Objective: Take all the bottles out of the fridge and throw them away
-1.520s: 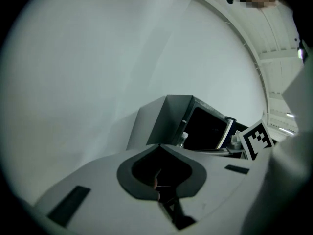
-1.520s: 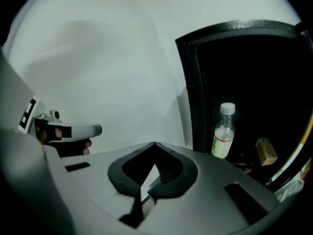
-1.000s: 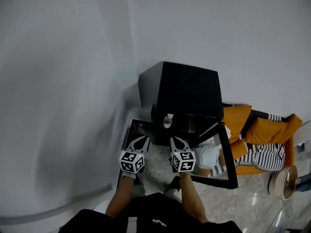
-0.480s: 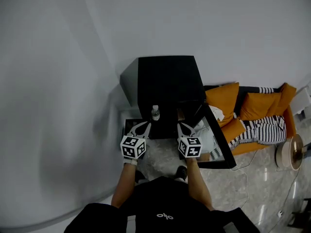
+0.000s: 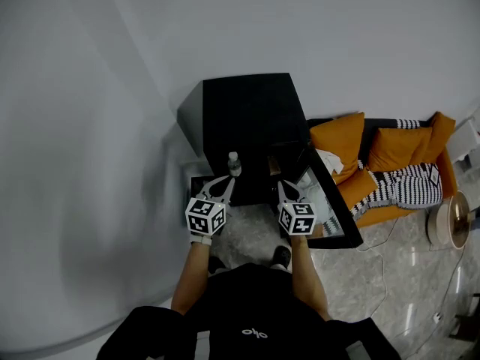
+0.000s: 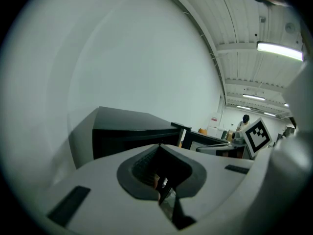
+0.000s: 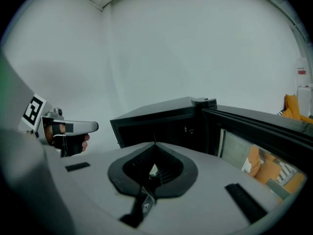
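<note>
Black fridge (image 5: pixel 247 115) stands against the white wall (image 5: pixel 112 88), its glass door (image 5: pixel 331 214) swung open to your right. One bottle (image 5: pixel 234 163), clear with a pale cap, stands upright at the fridge's open front, toward the left side. Which shelf carries it cannot be made out from above.

Your left claw (image 5: pixel 224 184) points at the opening, its tip just short of the bottle and apart from it. In the left gripper view its jaws meet at the tip with nothing between them.

Your right claw (image 5: pixel 283 189) points at the right half of the opening, just beside the open door. Its jaws are pressed together and it carries nothing.

The two claws sit side by side, well apart, over the grey marbled floor (image 5: pixel 251 238). Orange cushions (image 5: pixel 337 145) and a striped cushion (image 5: pixel 405 190) lie beyond the door.
</note>
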Tool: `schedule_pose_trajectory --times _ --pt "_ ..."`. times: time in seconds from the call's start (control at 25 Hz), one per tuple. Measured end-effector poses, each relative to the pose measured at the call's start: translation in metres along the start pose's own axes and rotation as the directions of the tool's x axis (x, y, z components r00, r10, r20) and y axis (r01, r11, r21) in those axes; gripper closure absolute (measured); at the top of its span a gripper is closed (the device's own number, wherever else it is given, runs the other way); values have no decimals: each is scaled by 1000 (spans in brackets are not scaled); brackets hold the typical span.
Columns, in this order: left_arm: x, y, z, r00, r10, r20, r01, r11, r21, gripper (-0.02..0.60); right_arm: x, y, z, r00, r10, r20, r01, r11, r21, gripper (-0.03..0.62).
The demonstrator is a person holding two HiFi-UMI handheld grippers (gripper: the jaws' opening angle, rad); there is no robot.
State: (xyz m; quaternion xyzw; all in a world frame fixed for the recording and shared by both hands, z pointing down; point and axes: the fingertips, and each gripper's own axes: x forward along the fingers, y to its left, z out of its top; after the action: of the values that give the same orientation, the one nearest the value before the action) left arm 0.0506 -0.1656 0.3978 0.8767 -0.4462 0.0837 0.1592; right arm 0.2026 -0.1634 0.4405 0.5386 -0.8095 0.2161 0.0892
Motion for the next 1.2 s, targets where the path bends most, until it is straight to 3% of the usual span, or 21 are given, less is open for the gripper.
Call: schedule_pose_trajectory --times 0.72,0.96,1.2 --pt "-14 25 -21 999 14 -33 -13 1000 27 583 38 22 -29 997 61 -45 -63 997 -45 586" --pt "-16 48 -47 998 28 -58 -25 998 54 583 73 40 -53 994 96 -52 -102 988 -114 586" --pt "-13 77 -84 992 24 -121 -19 999 36 583 117 40 -87 996 56 -65 -66 987 -149 585"
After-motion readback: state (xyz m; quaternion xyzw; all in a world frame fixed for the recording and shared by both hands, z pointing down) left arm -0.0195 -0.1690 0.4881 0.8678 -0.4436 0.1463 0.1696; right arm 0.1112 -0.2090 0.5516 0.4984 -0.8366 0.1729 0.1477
